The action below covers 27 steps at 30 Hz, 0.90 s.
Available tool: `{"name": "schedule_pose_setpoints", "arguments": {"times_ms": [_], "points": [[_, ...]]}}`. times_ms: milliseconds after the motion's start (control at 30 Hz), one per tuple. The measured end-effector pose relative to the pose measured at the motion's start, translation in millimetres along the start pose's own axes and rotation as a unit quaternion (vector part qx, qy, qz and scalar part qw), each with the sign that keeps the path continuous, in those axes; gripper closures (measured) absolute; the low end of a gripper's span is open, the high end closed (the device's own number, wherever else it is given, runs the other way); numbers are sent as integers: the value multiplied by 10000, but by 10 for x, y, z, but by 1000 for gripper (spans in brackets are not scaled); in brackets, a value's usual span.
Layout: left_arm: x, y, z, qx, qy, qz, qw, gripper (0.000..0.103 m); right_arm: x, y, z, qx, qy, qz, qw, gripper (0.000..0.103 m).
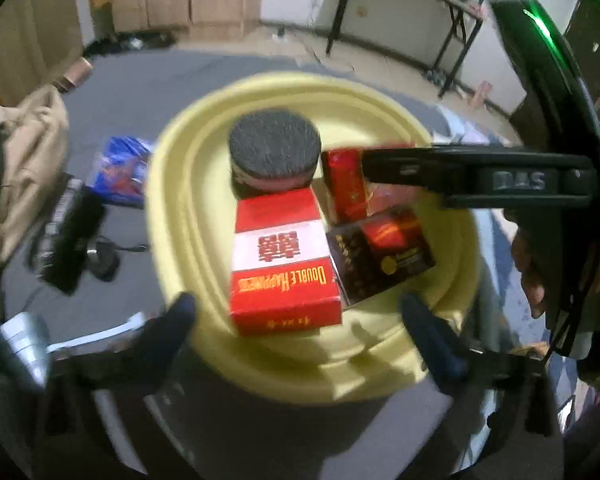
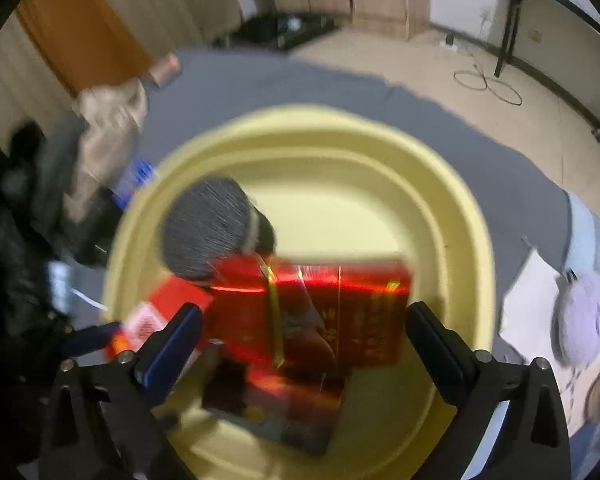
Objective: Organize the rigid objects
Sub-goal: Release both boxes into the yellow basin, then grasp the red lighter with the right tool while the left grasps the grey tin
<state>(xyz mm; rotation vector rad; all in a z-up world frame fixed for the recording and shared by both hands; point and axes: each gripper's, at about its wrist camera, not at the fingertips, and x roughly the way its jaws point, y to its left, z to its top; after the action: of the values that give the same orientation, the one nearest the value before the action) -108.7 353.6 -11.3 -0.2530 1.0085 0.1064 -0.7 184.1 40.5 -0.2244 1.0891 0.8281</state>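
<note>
A yellow basin (image 1: 180, 216) on a grey cloth holds a round jar with a black lid (image 1: 274, 148), a red-and-white Double Happiness box (image 1: 284, 264), a shiny red box (image 1: 342, 184) and a dark box (image 1: 380, 256). My left gripper (image 1: 300, 316) hovers open over the basin's near side, its fingers wide of the red-and-white box. In the right wrist view, my right gripper (image 2: 304, 320) stands open astride the shiny red box (image 2: 340, 312), pads just off its ends. The jar (image 2: 208, 228) sits to the left. One right finger (image 1: 400, 168) reaches in over the red box.
A blue packet (image 1: 120, 172), a black object (image 1: 68, 236) and a beige cloth bag (image 1: 32, 152) lie left of the basin. White paper (image 2: 528, 296) and a lilac plush item (image 2: 584, 320) lie to its right. A hand (image 1: 536, 264) holds the right gripper.
</note>
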Motion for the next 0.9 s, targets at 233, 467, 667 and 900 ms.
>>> {"name": "schedule_pose_setpoints", "arguments": {"times_ms": [233, 467, 667, 900], "points": [[-229, -551, 233, 351, -220, -415, 9983, 0, -1246, -783, -818, 952, -1141, -273, 9885, 0], [125, -1969, 588, 1379, -108, -1034, 9850, 0, -2343, -2517, -2256, 2562, -931, -1518, 9501, 0], [614, -3016, 597, 2815, -96, -1095, 9533, 0, -2643, -3453, -2830, 3902, -1008, -1384, 9047, 0], [1070, -3190, 810, 2675, 51, -715, 9609, 1, -2294, -3526, -2557, 3604, -850, -1600, 9150, 1]]}}
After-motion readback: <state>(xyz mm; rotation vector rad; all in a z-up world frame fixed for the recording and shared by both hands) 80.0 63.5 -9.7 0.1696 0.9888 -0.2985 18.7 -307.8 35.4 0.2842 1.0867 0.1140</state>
